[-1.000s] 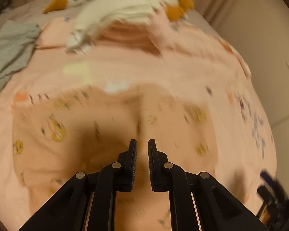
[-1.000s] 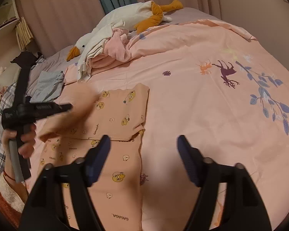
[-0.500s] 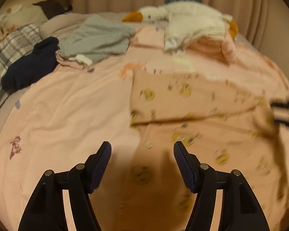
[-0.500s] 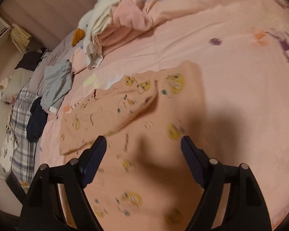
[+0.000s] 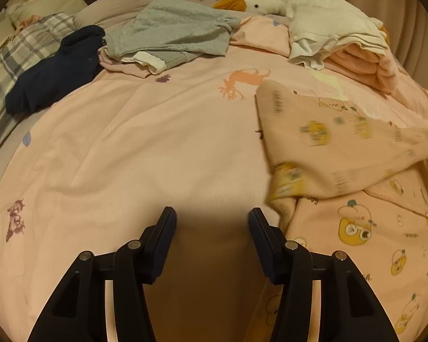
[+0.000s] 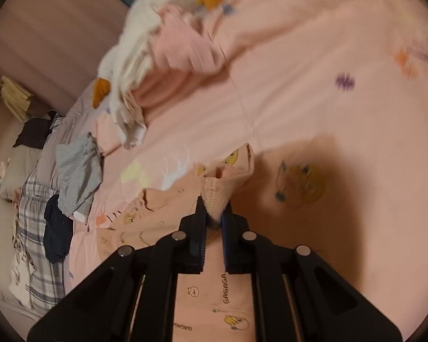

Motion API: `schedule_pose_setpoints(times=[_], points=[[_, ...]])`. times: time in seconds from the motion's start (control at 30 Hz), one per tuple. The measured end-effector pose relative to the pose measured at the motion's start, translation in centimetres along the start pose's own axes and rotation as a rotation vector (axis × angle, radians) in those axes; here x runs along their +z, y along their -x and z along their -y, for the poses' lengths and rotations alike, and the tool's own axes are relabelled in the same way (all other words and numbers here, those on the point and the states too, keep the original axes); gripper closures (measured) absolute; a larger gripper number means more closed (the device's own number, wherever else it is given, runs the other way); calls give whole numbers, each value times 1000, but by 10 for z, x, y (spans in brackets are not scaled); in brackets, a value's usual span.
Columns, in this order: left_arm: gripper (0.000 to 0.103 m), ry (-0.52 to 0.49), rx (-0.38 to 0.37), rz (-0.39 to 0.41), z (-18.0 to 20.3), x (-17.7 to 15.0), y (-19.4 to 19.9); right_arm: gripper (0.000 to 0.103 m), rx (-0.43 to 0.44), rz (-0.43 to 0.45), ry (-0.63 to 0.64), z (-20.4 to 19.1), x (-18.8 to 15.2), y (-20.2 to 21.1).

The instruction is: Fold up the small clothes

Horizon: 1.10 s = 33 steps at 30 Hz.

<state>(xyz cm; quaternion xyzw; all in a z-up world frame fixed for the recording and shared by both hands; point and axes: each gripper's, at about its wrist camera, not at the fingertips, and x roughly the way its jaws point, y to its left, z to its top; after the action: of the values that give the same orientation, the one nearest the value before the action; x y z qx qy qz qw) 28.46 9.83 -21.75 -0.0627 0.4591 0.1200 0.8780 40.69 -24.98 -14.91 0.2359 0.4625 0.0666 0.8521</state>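
- The little peach top (image 5: pixel 351 154) with yellow cartoon faces lies on the pink bed cover (image 5: pixel 162 148), over on the right side of the bed; part of it is lifted up off the cover and looks blurry
- The right claw (image 6: pixel 212 216) is pressed together on a bunched-up cuff or edge of that top; the cloth sticks up between its two fingers
- The left claw (image 5: pixel 212 228) is spread wide and holds nothing; it hangs over bare cover, just beside the left edge of the top
- I think this is the step where one part of the top gets folded over the rest; the fold is not done yet, as the lifted flap is not lying flat
- Next, I think the right claw needs to carry its bit across and lay it down neat; the left claw may need to hold the other side down so the top does not slide
- Other clothes wait farther up the bed; a grey one (image 5: pixel 171 28), a dark blue one (image 5: pixel 54 68), and a white and pink heap (image 5: pixel 336 40) by a toy goose (image 5: pixel 256 2)
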Motion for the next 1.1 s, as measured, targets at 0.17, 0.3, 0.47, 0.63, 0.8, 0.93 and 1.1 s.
schedule_pose_setpoints(times=[0.17,0.3,0.47,0.63,0.8,0.93,1.1], points=[[49,-4,15,21,12,1,-5,92,-174,66,94,29,0,33],[49,2,17,22,9,1,-5,85,-261,19,138,67,-14,22],[49,106,72,15,-8,2,-4,47,-245,-71,82,92,-12,27],[49,127,-193,-24,-5,4,21,30,-197,25,63,81,-9,63],[49,-217,74,161,60,-8,42,27,-171,15,86,66,-19,67],[49,-353,186,144,101,-7,20,28,-219,-5,120,66,-25,59],[49,-422,434,183,113,1,-5,28,-199,-18,139,68,-25,56]])
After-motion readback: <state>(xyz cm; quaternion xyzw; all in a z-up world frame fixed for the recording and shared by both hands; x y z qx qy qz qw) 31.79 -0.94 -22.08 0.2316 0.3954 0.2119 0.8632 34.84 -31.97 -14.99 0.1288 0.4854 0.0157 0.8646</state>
